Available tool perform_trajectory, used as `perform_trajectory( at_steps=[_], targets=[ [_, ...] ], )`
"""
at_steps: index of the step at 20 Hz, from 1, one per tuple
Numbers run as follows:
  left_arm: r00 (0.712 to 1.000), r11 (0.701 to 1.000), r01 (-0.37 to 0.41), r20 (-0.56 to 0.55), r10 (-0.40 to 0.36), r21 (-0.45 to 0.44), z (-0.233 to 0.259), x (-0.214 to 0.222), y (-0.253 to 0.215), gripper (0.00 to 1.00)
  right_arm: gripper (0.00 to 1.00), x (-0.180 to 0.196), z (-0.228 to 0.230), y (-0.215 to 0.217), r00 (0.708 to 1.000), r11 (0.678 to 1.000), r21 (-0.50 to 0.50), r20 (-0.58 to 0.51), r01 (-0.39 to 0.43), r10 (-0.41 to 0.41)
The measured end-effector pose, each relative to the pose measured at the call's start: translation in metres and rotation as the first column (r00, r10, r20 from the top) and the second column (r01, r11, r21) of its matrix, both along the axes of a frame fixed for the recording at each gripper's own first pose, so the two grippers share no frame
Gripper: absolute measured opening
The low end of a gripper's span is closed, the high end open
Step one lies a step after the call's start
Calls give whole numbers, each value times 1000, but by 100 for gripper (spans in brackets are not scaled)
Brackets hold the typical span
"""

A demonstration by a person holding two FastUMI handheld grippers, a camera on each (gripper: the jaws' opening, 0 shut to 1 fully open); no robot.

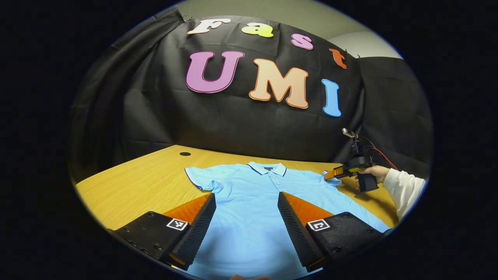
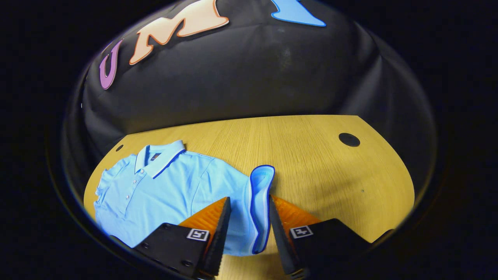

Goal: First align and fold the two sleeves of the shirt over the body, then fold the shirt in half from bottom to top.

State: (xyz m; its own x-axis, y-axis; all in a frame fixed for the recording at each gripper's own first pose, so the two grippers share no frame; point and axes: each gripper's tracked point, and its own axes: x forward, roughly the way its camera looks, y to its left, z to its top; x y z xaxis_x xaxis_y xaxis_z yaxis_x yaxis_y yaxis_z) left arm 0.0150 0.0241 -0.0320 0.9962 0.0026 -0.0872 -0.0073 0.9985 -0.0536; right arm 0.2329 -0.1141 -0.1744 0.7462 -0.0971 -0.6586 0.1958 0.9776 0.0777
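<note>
Shirt (image 1: 249, 202) lies flat on the desk (image 1: 148, 182), nothing folded yet. Right claw (image 2: 249, 206) is apart, straddling the right sleeve (image 2: 260, 194), not clamped; left claw (image 1: 247, 202) apart above the body. Both sleeve folds and the bottom-to-top fold remain.

The shirt's (image 1: 249, 217) hem is cut off at the bottom of the left gripper view. The person's sleeve (image 1: 404, 188) ends at the right edge. In the right gripper view, the shirt's far sleeve (image 2: 102, 186) blurs at the edge.
</note>
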Motion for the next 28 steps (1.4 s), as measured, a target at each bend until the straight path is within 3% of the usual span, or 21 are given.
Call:
perform_trajectory(
  at_steps=[3,5,7,8,14,21,28],
  targets=[
    [1000,1000,2,-4,-2,0,-2,-1,-1,95,27,0,-2,1,1000,1000,11,-11,1,-1],
    [1000,1000,1,-5,-1,-2,-2,0,0,95,11,-2,-2,3,1000,1000,23,-19,6,-5],
    [1000,1000,1,-5,-1,-2,-2,0,0,95,10,1,-3,2,1000,1000,6,-11,8,-8],
    [1000,1000,-1,-5,1,-2,-1,0,0,95,2,0,5,4,1000,1000,3,1,6,-6],
    [1000,1000,-1,-5,1,2,-1,-2,2,95,2,9,43,35,995,999,38,95,-23,19],
    [1000,1000,-13,7,13,28,4,-3,7,95,2,7,83,133,969,975,108,177,-194,174],
    [1000,1000,-3,-11,3,19,0,-1,6,95,2,1,45,239,929,924,124,130,-361,345]
  ],
)
